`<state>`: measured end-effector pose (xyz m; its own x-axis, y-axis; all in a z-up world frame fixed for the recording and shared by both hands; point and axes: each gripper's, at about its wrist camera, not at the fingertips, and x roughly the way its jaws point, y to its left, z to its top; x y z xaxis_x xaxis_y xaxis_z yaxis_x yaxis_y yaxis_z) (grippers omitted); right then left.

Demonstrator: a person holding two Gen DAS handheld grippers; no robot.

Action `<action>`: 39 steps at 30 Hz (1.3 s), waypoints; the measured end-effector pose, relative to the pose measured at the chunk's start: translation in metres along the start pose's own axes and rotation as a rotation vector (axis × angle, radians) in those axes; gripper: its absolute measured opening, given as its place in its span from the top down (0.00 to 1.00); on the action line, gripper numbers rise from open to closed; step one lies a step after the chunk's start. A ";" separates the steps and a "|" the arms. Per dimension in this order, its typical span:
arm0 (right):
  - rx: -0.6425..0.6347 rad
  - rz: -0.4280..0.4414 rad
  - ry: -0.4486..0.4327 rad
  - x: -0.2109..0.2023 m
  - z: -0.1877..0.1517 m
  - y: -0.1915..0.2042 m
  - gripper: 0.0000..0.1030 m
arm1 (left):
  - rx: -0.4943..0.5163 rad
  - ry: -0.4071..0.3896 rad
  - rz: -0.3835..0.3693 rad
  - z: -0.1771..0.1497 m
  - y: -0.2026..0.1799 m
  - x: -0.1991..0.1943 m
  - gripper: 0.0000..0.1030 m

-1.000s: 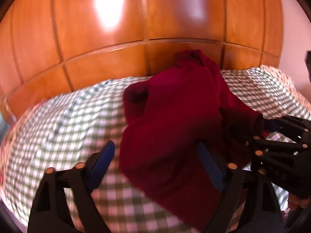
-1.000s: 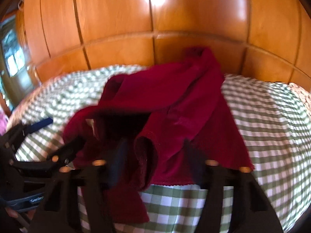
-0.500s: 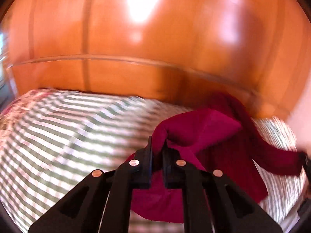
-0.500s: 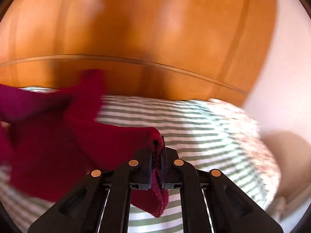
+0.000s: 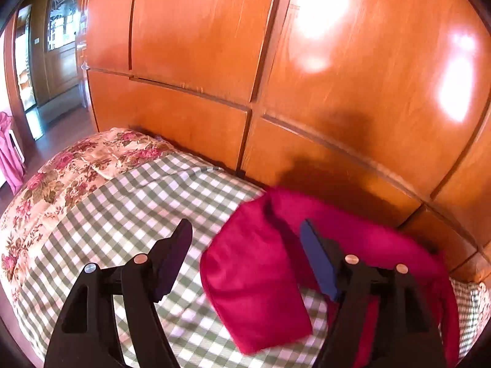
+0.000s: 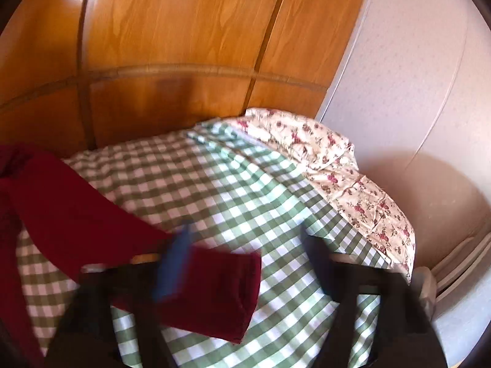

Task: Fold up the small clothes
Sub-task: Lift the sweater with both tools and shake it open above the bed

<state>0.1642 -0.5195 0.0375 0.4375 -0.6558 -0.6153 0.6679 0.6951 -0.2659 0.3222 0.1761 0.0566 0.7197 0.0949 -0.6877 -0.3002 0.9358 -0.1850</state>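
Observation:
A dark red garment (image 5: 260, 282) lies spread on the green-and-white checked cloth (image 5: 122, 214). In the left wrist view one sleeve end lies flat between the fingers of my left gripper (image 5: 245, 254), which is open and empty just above it. In the right wrist view the other sleeve (image 6: 211, 291) stretches from the left to its cuff, under my right gripper (image 6: 248, 260), which is open, empty and blurred. The garment's body is mostly out of frame in both views.
A glossy wooden wardrobe (image 5: 276, 92) stands right behind the bed. A floral bedspread (image 5: 61, 178) shows past the checked cloth on the left, and also on the right (image 6: 337, 178). A white wall (image 6: 414, 92) is at the right, a doorway (image 5: 30, 61) at the far left.
Both grippers were shut on the garment's sleeves half a second ago, pulling them apart. Now both have opened and the sleeves lie on the cloth.

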 end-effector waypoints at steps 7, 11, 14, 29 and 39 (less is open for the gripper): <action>-0.067 0.574 0.212 -0.034 -0.069 0.076 0.24 | 0.061 0.240 -0.362 -0.113 -0.012 -0.010 0.45; -0.136 0.727 0.328 -0.041 -0.110 0.130 0.31 | 0.054 0.388 -0.484 -0.176 -0.036 -0.007 0.46; -0.164 0.774 0.374 -0.043 -0.128 0.158 0.41 | 0.005 0.461 -0.555 -0.207 -0.051 -0.004 0.46; -0.192 0.814 0.134 -0.135 -0.090 0.094 0.93 | -0.005 0.365 -0.631 -0.160 -0.025 -0.081 0.97; -0.251 0.816 0.245 -0.164 -0.171 0.043 0.93 | 0.083 0.469 -0.482 -0.206 0.036 -0.108 0.97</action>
<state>0.0187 -0.3316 0.0001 0.5595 0.1333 -0.8180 0.0404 0.9814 0.1875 0.1046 0.1297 -0.0203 0.4074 -0.4793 -0.7773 0.0485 0.8613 -0.5057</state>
